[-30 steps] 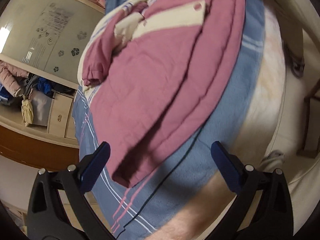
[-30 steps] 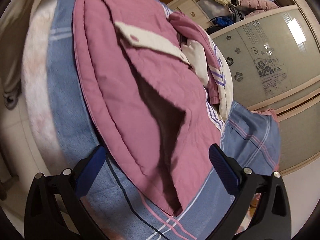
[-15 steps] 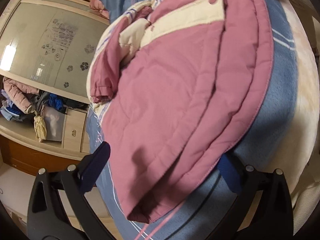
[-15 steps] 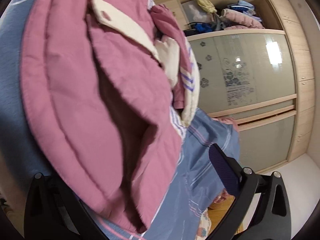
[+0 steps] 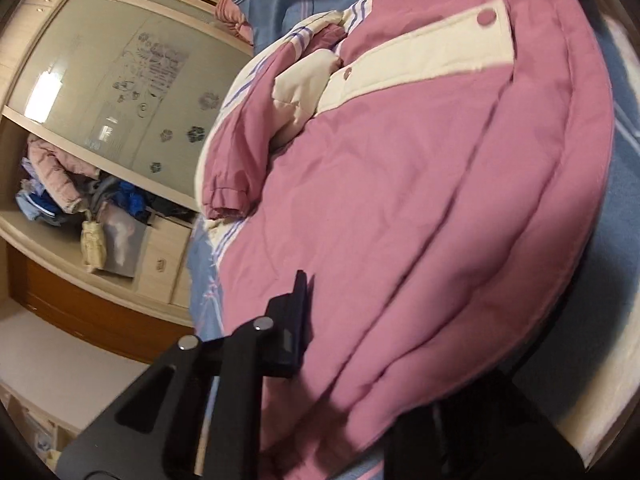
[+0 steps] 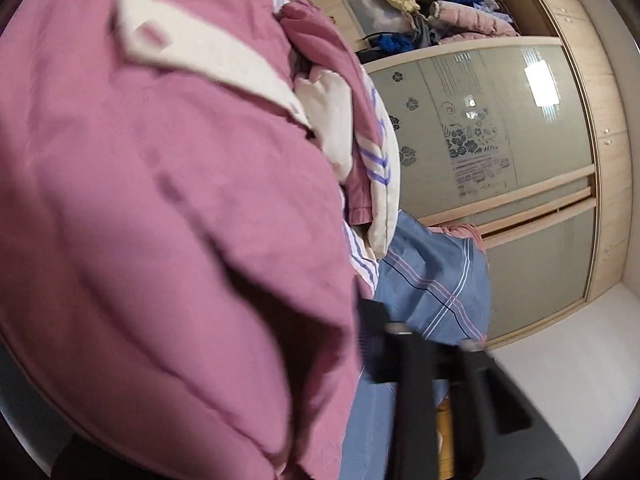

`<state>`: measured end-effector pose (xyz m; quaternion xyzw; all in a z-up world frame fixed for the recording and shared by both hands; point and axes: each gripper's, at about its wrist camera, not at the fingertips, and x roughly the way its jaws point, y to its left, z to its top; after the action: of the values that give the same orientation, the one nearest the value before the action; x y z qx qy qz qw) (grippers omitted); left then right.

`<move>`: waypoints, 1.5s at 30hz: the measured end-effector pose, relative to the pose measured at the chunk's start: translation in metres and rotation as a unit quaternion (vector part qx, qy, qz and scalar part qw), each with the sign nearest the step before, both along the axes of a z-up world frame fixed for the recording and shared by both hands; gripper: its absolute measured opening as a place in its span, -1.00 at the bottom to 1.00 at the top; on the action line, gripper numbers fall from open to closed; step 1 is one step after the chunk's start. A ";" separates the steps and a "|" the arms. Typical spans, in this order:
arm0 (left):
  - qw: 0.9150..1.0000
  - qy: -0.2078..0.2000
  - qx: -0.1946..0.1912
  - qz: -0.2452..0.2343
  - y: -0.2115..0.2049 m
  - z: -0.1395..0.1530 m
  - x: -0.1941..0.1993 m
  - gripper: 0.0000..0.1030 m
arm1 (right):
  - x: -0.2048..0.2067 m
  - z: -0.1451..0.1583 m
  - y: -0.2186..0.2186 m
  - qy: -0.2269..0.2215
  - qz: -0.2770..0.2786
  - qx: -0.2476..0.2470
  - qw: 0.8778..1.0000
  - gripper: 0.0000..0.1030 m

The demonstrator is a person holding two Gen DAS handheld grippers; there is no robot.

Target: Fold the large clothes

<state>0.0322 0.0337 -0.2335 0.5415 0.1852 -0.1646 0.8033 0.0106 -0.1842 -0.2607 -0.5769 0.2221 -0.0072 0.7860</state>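
A pink quilted jacket (image 5: pixel 400 200) with a cream snap placket (image 5: pixel 420 64) lies on a blue plaid bedcover (image 5: pixel 624 200). My left gripper (image 5: pixel 332 344) is closing on the jacket's near hem. One dark finger (image 5: pixel 294 320) presses the fabric, and the other is hidden under it. In the right wrist view the same jacket (image 6: pixel 160 200) fills the left side. My right gripper (image 6: pixel 340 360) is closing on that hem too, with one blurred finger (image 6: pixel 374 340) against the pink edge and the other hidden behind the cloth.
A wardrobe with frosted sliding doors (image 6: pixel 480 128) stands beside the bed. Its open shelf holds piled clothes (image 6: pixel 460 12), which also show in the left wrist view (image 5: pixel 60 184). The bedcover (image 6: pixel 432 280) hangs over the bed's edge above pale floor (image 6: pixel 560 360).
Both grippers pushed forward over the jacket's hem, and their fingers swung inward from wide apart onto the pink fabric. The jacket now fills far more of each view.
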 end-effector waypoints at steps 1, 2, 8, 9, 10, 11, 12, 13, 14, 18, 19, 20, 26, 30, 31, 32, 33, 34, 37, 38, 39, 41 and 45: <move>1.000 0.003 0.000 0.002 -0.001 -0.001 0.000 -0.77 | -0.001 -0.003 0.000 0.000 0.002 0.000 1.000 -0.77; 1.000 0.003 -0.005 0.005 -0.001 -0.001 0.001 -0.81 | -0.002 -0.003 0.000 -0.002 0.002 0.002 1.000 -0.81; 1.000 -0.013 -0.011 0.000 0.000 0.022 -0.001 -0.84 | -0.003 0.031 -0.005 -0.031 0.001 0.038 0.999 -0.84; 1.000 -0.020 -0.005 -0.002 -0.001 0.030 0.001 -0.84 | -0.001 0.037 -0.006 -0.032 0.003 0.037 0.999 -0.84; 1.000 -0.028 0.000 -0.004 -0.002 0.038 0.003 -0.84 | 0.003 0.045 -0.007 -0.035 0.006 0.030 0.999 -0.84; 0.999 -0.042 0.005 -0.006 -0.004 0.049 0.008 -0.84 | 0.007 0.050 -0.008 -0.039 0.010 0.023 0.999 -0.84; 0.999 -0.051 0.008 -0.008 -0.006 0.061 0.013 -0.84 | 0.013 0.058 -0.008 -0.049 0.015 0.011 0.999 -0.84; 0.998 -0.062 0.013 -0.010 -0.009 0.073 0.020 -0.84 | 0.018 0.064 -0.009 -0.058 0.017 0.002 0.998 -0.84; 0.997 -0.073 0.019 -0.011 -0.011 0.082 0.026 -0.84 | 0.030 0.075 -0.011 -0.070 0.016 -0.007 0.997 -0.84; 0.992 -0.115 0.049 -0.016 -0.026 0.125 0.070 -0.84 | 0.081 0.117 -0.022 -0.095 0.013 -0.027 0.995 -0.82; 0.991 -0.121 0.054 -0.017 -0.029 0.134 0.081 -0.84 | 0.097 0.126 -0.025 -0.098 0.012 -0.031 0.995 -0.82; 0.990 -0.129 0.058 -0.014 -0.033 0.146 0.101 -0.84 | 0.114 0.134 -0.027 -0.100 0.011 -0.036 0.994 -0.81; 0.993 -0.110 -0.023 0.041 -0.054 0.190 0.235 -0.84 | 0.257 0.183 -0.050 -0.045 -0.029 0.029 0.998 -0.82; 0.993 -0.061 -0.064 0.078 -0.065 0.165 0.333 -0.84 | 0.361 0.179 -0.071 0.031 -0.084 0.142 0.986 -0.78; 0.993 -0.040 -0.066 0.089 -0.069 0.149 0.361 -0.84 | 0.388 0.163 -0.074 0.043 -0.099 0.146 0.983 -0.77; 0.992 -0.018 -0.074 0.101 -0.072 0.134 0.381 -0.84 | 0.405 0.148 -0.075 0.051 -0.109 0.140 0.983 -0.77; 0.991 -0.005 -0.074 0.107 -0.074 0.122 0.395 -0.84 | 0.421 0.131 -0.075 0.058 -0.119 0.130 0.983 -0.77; 0.991 0.006 -0.070 0.112 -0.078 0.106 0.408 -0.84 | 0.438 0.110 -0.076 0.069 -0.129 0.129 0.981 -0.77; 0.991 0.007 -0.070 0.117 -0.091 0.080 0.429 -0.85 | 0.460 0.090 -0.079 0.074 -0.147 0.177 0.970 -0.80; 0.990 0.004 -0.075 0.120 -0.093 0.080 0.429 -0.85 | 0.463 0.090 -0.082 0.075 -0.152 0.198 0.965 -0.80; 0.989 0.000 -0.078 0.123 -0.093 0.080 0.429 -0.77 | 0.464 0.092 -0.085 0.077 -0.154 0.213 0.962 -0.80; 0.988 -0.019 -0.076 0.134 -0.091 0.083 0.425 -0.40 | 0.460 0.097 -0.090 0.074 -0.154 0.221 0.960 -0.75; 0.961 -0.082 -0.178 0.197 -0.060 0.131 0.422 0.96 | 0.459 0.132 -0.123 0.032 -0.217 0.260 0.940 0.84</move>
<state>0.4541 -0.0263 -0.1021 0.3542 0.1896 0.0114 0.9157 0.4697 -0.3075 -0.1286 -0.2904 0.3610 -0.1019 0.8803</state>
